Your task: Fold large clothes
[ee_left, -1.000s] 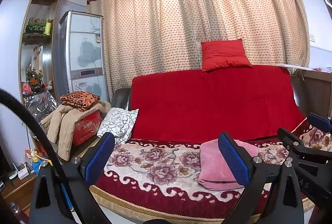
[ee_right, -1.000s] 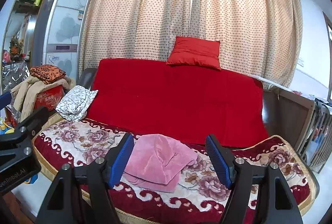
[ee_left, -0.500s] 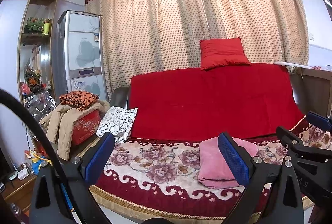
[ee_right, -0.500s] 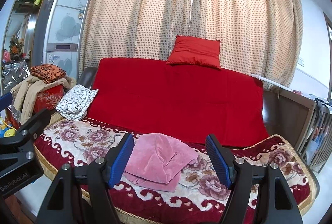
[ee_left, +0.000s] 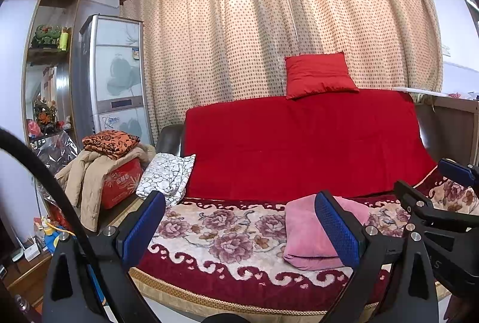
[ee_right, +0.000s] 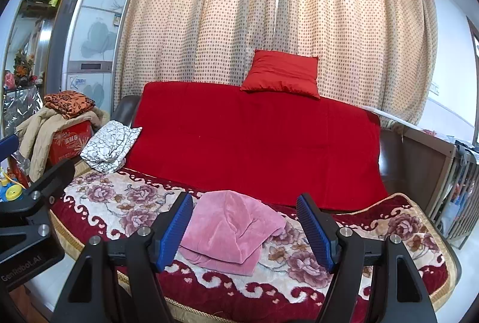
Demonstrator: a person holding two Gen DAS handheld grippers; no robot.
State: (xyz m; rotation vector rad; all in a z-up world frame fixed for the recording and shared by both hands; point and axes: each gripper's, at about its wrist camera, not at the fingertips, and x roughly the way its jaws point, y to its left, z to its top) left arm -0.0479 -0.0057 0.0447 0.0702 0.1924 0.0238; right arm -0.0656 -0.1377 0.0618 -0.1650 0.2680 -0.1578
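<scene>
A pink plush garment point(ee_right: 230, 228) lies bunched and roughly folded on the flowered blanket point(ee_right: 131, 203) that covers the sofa seat; in the left wrist view the same pink garment point(ee_left: 302, 233) sits to the right of centre. My right gripper point(ee_right: 244, 228) hangs open in front of the sofa, short of the garment, its blue pads empty. My left gripper point(ee_left: 239, 228) is open too, with nothing between its fingers, left of the garment and back from the seat edge.
A red throw point(ee_right: 254, 143) drapes the sofa back, with a red cushion point(ee_right: 281, 77) on top. A white patterned cloth point(ee_right: 109, 145) lies on the left armrest. Beside it stand a red box point(ee_left: 119, 182) under a beige coat and an orange folded cloth point(ee_left: 110, 142). A wooden cabinet point(ee_right: 425, 161) flanks the right.
</scene>
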